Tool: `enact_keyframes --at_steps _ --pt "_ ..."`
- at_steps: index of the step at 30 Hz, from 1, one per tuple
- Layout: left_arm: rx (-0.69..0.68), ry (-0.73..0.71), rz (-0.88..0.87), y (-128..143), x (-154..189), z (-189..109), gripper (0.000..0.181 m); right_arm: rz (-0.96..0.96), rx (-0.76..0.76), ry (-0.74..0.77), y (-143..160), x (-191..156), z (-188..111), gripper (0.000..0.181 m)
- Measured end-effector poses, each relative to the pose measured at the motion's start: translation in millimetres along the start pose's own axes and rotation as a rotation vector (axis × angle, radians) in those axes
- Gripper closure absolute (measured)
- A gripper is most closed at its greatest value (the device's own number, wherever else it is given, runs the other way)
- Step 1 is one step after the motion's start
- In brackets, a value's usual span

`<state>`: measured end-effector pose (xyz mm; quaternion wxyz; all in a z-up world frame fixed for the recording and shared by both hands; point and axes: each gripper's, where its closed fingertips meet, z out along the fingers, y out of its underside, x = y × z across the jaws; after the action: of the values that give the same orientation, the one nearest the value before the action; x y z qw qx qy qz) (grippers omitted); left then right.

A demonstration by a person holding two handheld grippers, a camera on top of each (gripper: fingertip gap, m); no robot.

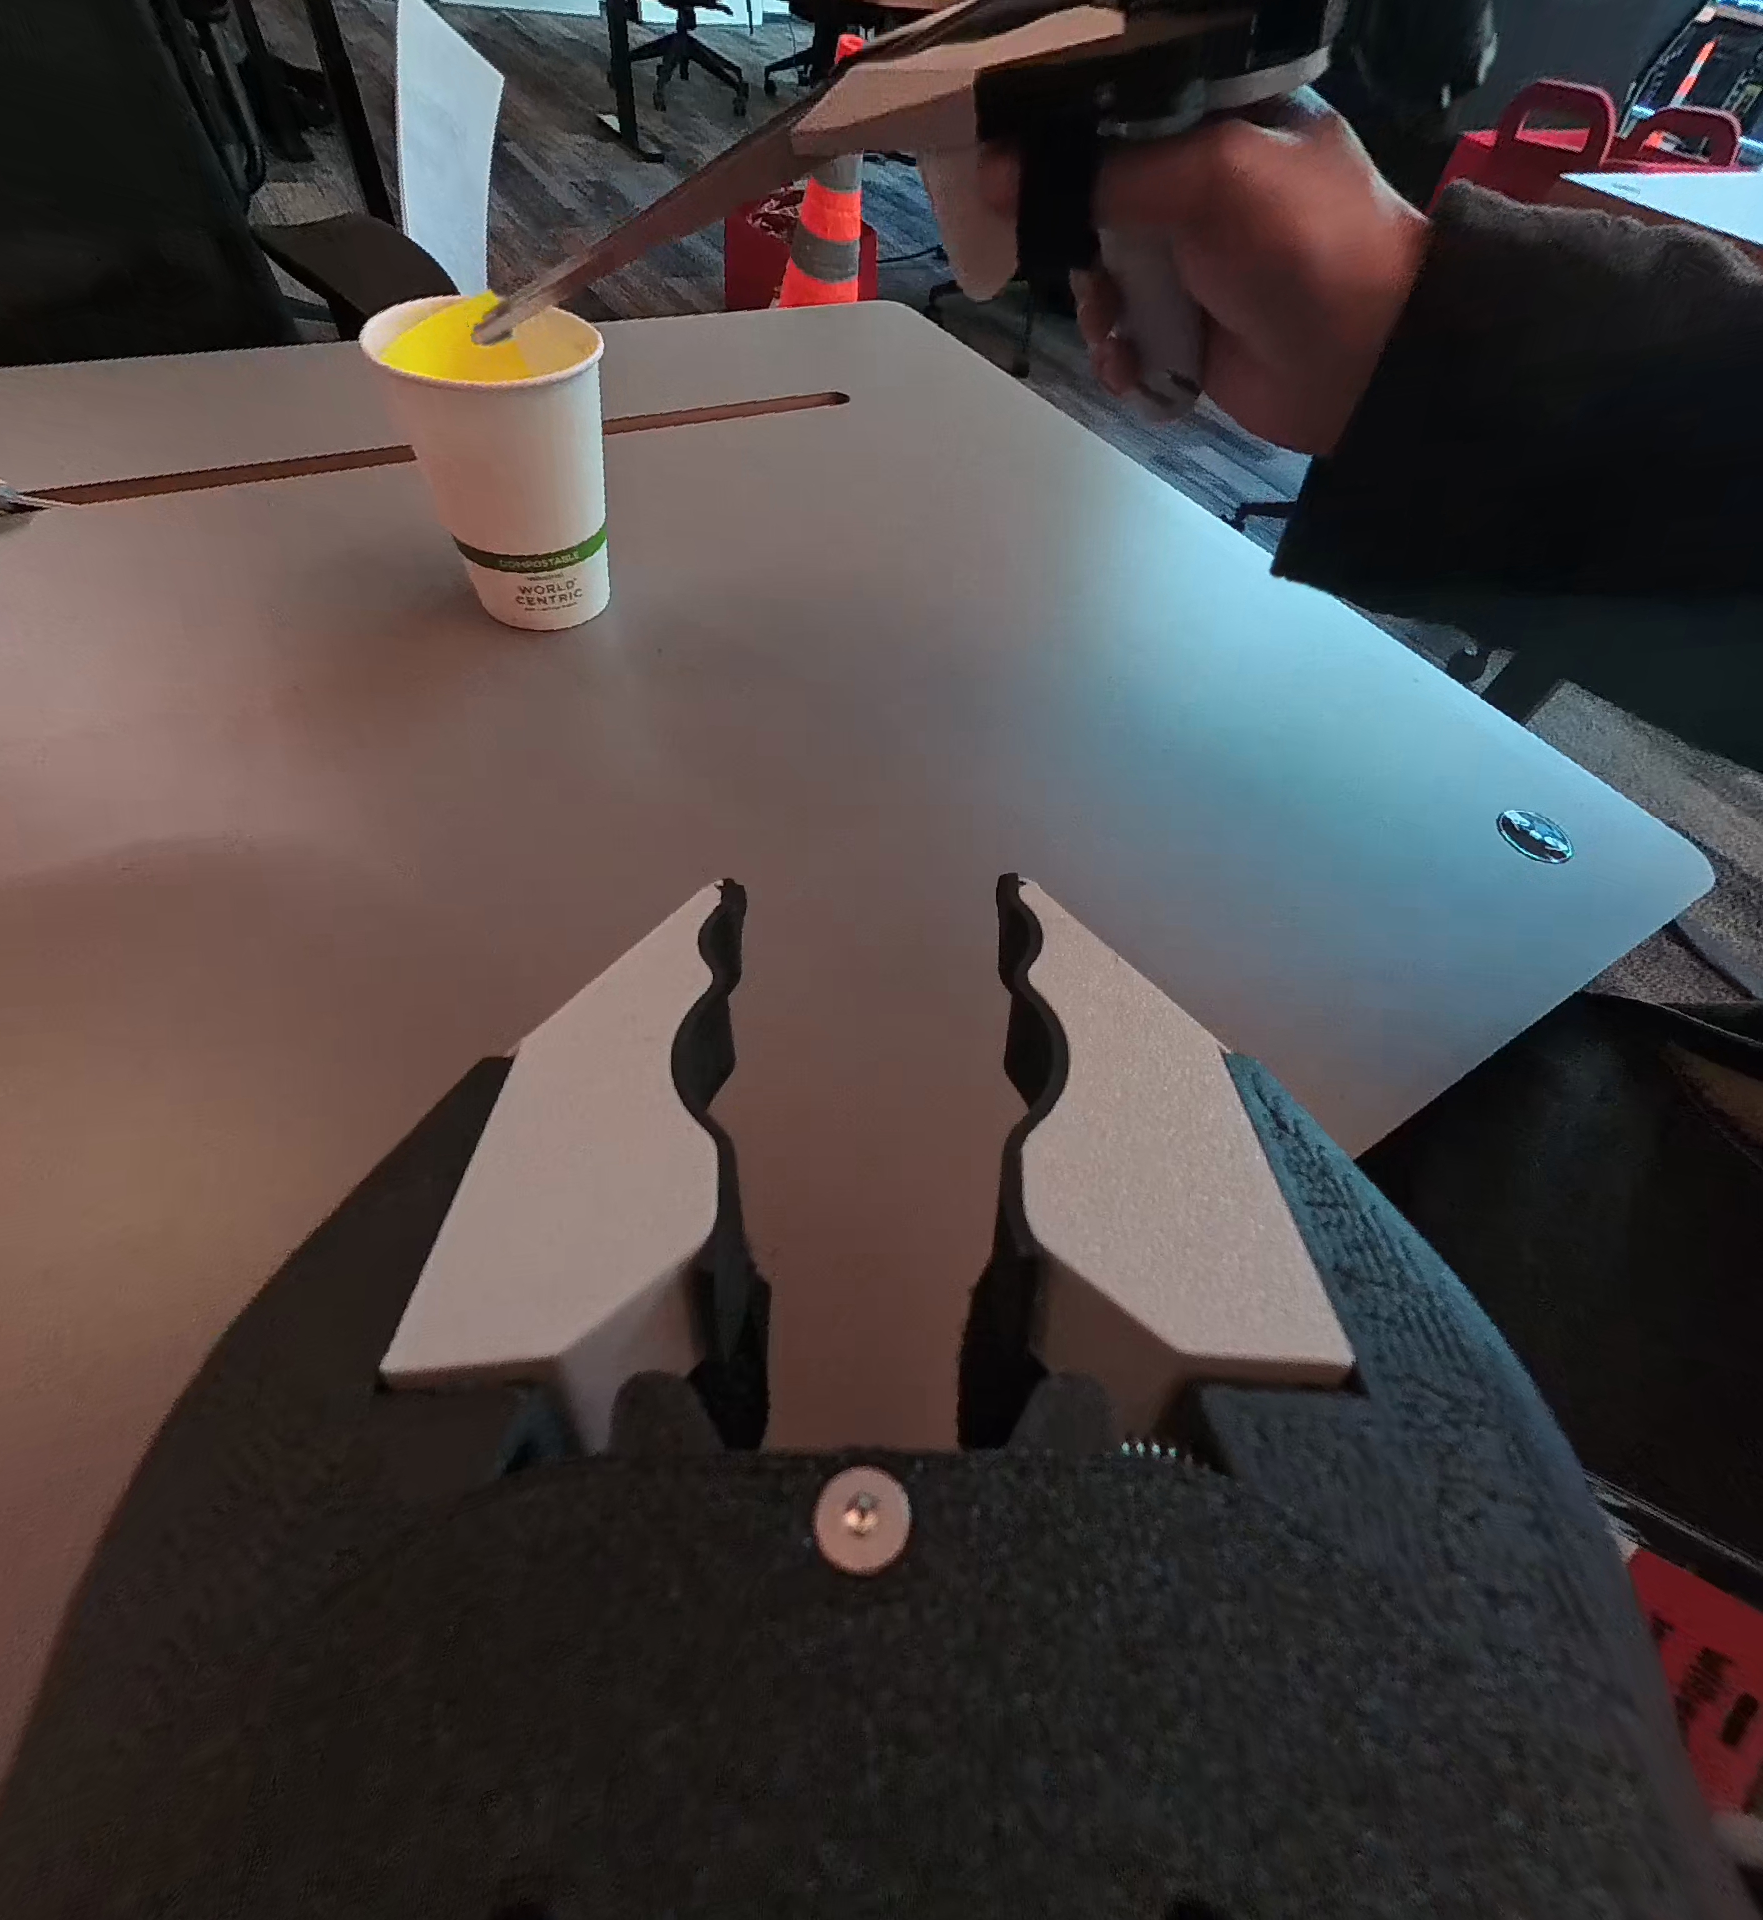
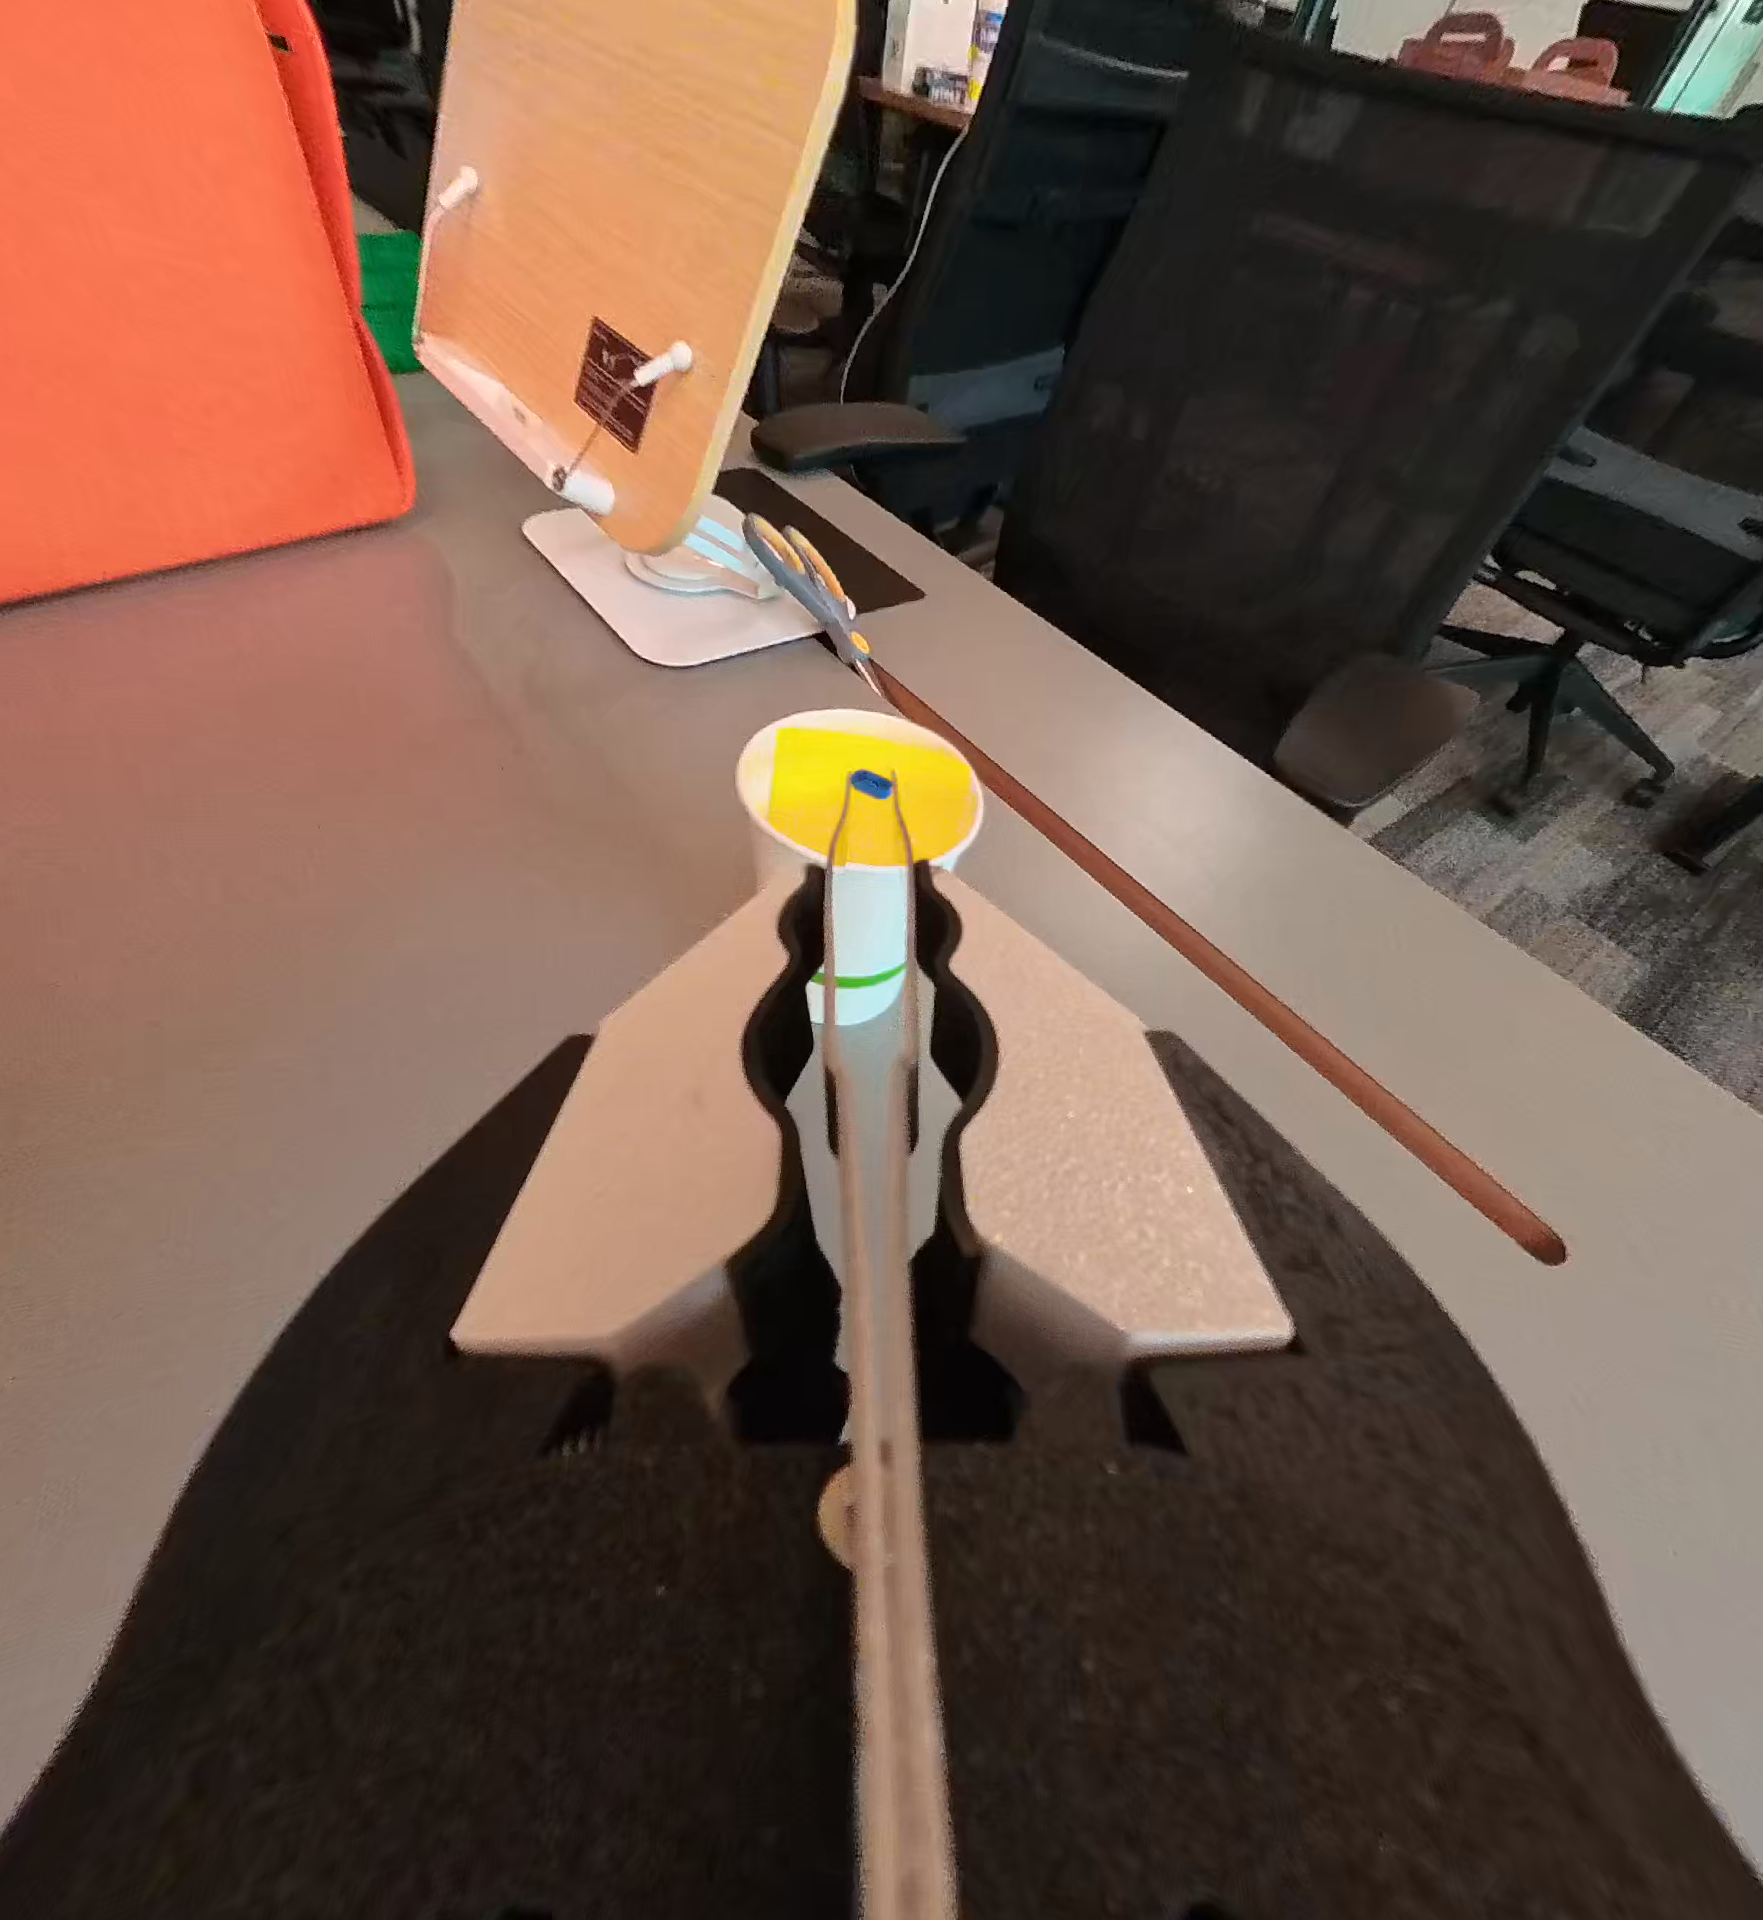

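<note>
Left tongs: spread, empty, hovering low over bare grey tabletop, well apart from the cup. Right tongs: pressed together on long metal tweezers, which run forward between the fingers; the tweezer tips pinch a small blue piece just above the cup's mouth. Cup: white paper, green band near the base, upright on the tabletop beside a long slot; a yellow sheet lies inside, near the rim. Handling, as judged: the blue piece looks tiny, light and likely slick, best held at its middle by the tweezer tips; the cup looks light and thin-walled, easily tipped or crushed, best taken round its mid wall. Also present: scissors at the slot's far end; a wooden board on a white stand; an orange block on the tabletop; black office chairs beyond the edge; an orange cone on the floor. A hand in a dark sleeve grips the right tool's handle.
</note>
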<state>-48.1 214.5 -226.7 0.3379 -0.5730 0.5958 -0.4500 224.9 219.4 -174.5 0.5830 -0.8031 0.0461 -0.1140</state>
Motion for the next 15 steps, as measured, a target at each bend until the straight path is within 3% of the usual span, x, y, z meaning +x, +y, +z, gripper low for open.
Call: enact_keyframes --at_steps 15 --pt "0.002 0.003 -0.002 -1 1 0 0.132 0.060 -0.055 -0.005 11 2 4 0.163"
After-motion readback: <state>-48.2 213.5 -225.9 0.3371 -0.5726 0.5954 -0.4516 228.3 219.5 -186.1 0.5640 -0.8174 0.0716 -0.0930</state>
